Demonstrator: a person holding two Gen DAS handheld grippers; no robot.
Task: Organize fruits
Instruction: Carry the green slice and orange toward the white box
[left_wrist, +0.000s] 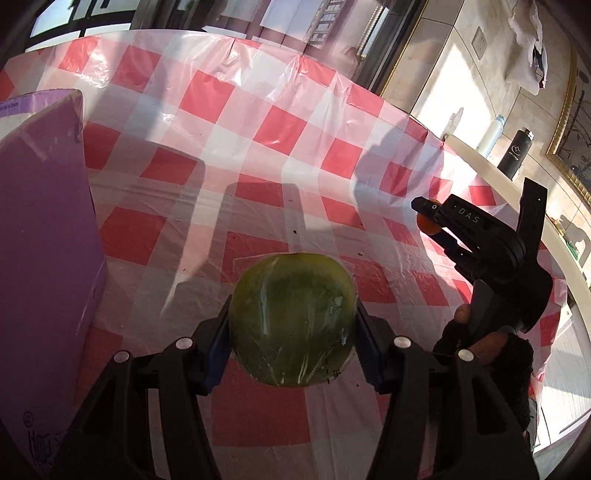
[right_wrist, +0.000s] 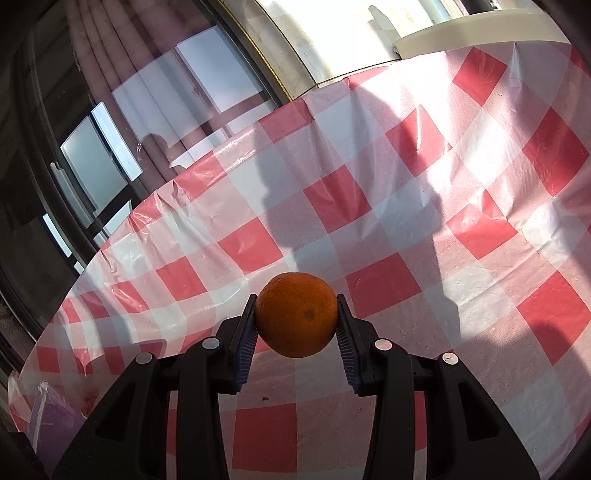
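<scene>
My left gripper (left_wrist: 292, 317) is shut on a large green fruit wrapped in clear film (left_wrist: 291, 317) and holds it above the red-and-white checked tablecloth (left_wrist: 229, 122). My right gripper (right_wrist: 296, 317) is shut on an orange (right_wrist: 296, 314) and holds it above the same cloth (right_wrist: 424, 206). In the left wrist view the right gripper (left_wrist: 428, 218) shows at the right, held by a gloved hand, with the orange (left_wrist: 425, 224) partly hidden between its fingers. A purple box (left_wrist: 40, 236) stands at the left of the table.
The table's far edge (left_wrist: 332, 70) drops off toward windows and curtains. A white ledge (left_wrist: 517, 192) runs along the right with a dark bottle (left_wrist: 515, 153) and a pale bottle (left_wrist: 491, 134). A corner of the purple box (right_wrist: 55, 413) shows low left in the right wrist view.
</scene>
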